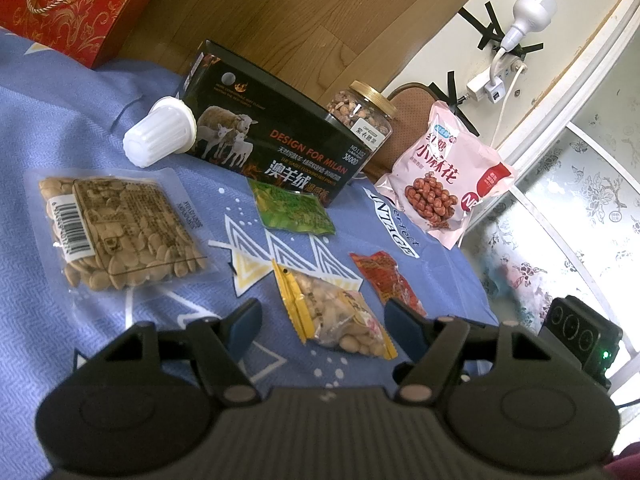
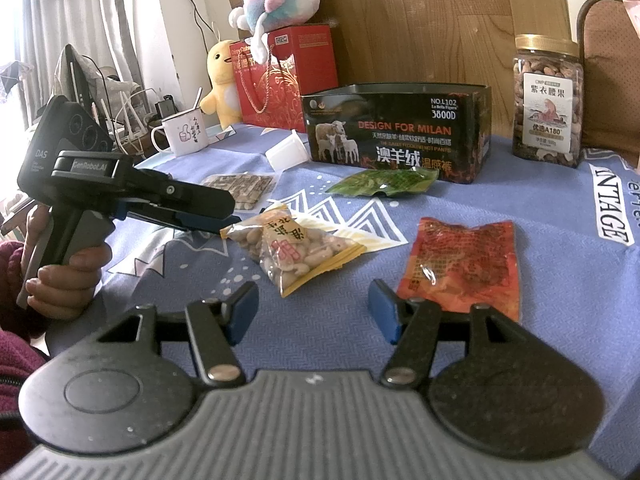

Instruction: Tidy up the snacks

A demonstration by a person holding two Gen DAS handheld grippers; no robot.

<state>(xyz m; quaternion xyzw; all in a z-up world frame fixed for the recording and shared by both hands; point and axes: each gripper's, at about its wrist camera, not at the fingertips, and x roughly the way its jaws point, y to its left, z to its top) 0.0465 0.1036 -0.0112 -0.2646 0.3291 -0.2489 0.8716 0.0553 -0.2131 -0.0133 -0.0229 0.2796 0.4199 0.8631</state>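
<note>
Black box (image 2: 396, 132) reading "DESIGN FOR MILAN", nut jar (image 2: 547, 100) marked "A180", both grippers' fingers apart, empty.

The blue cloth (image 2: 520, 216) lies bare in a wide strip between the red packet (image 2: 460, 264) and the nut jar (image 2: 547, 100), open to a hand; the black open-topped box (image 2: 396, 132) walls off the back, the green packet (image 2: 380, 182) touching its foot; the yellow-edged nut packet (image 2: 292, 250) sits just ahead of the left gripper (image 2: 224, 224), with bare cloth between it and the red packet.
</note>
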